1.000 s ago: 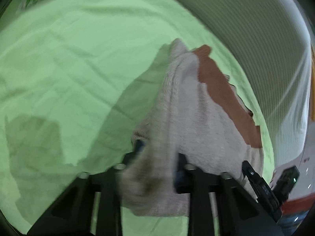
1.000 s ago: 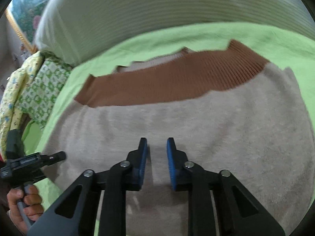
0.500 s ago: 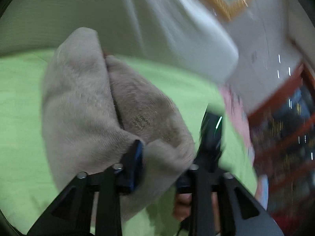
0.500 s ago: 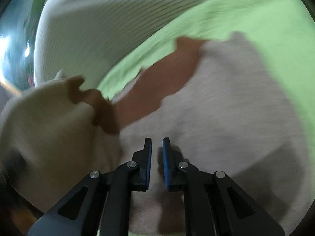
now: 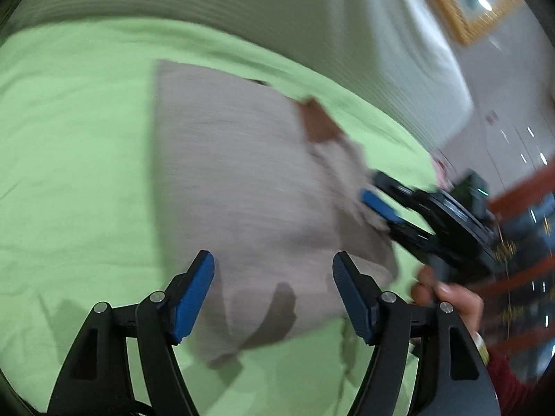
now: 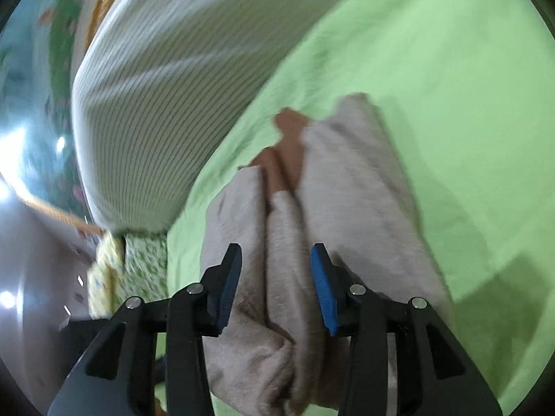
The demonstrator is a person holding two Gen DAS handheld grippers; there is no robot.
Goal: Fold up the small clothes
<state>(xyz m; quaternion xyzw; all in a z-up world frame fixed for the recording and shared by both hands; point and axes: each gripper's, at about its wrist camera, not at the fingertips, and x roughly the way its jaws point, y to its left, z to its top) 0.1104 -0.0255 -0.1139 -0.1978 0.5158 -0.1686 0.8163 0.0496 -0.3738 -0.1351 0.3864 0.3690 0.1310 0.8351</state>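
Sweater lies folded on green sheet; both hand-held grippers, just opening, stand apart, unclamped.

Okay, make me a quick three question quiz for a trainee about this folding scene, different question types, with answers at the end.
1. True or false: the left gripper is clamped on the beige garment.
2. What colour is the sheet under the garment?
A) green B) blue C) white
3. Which colour is the garment's ribbed band?

Key: 1 false, its jaws have just been opening and stand apart, clear of the cloth; 2 A; 3 brown.
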